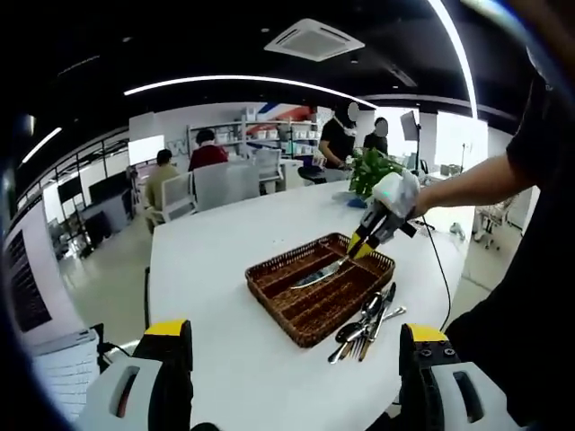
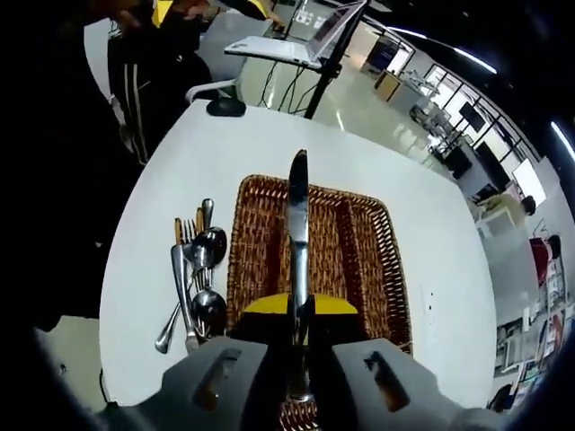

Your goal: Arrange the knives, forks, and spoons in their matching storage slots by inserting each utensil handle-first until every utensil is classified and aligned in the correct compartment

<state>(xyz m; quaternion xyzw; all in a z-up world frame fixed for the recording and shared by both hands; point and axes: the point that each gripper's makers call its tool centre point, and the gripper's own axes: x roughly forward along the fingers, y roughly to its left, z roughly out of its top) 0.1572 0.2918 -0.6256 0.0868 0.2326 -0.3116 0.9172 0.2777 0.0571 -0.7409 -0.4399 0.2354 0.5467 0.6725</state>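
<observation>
In the left gripper view, the left gripper (image 1: 292, 359) stands low in the foreground with its two yellow-tipped jaws spread wide apart and nothing between them, hovering over the near edge of the round white table (image 1: 216, 260). Further right on the table sits the brown wicker cutlery tray (image 1: 269, 285), divided into long slots. Beside its right-hand side lies a loose heap of utensils (image 1: 368, 321), spoons and forks among them, touching one another. Above the tray's far corner the right gripper (image 1: 360, 244) reaches in from the right, held by a person's bare forearm (image 1: 472, 184), and it pinches a table knife (image 1: 320, 274) whose blade slants down over the tray.

In the right gripper view, the heap of utensils (image 2: 193, 287) lies on the table (image 2: 449, 269) just left of the tray (image 2: 359, 260). The right gripper (image 2: 299, 310) has its jaws pressed onto the knife (image 2: 297, 215) at the handle, the blade pointing away along the tray's slots.
</observation>
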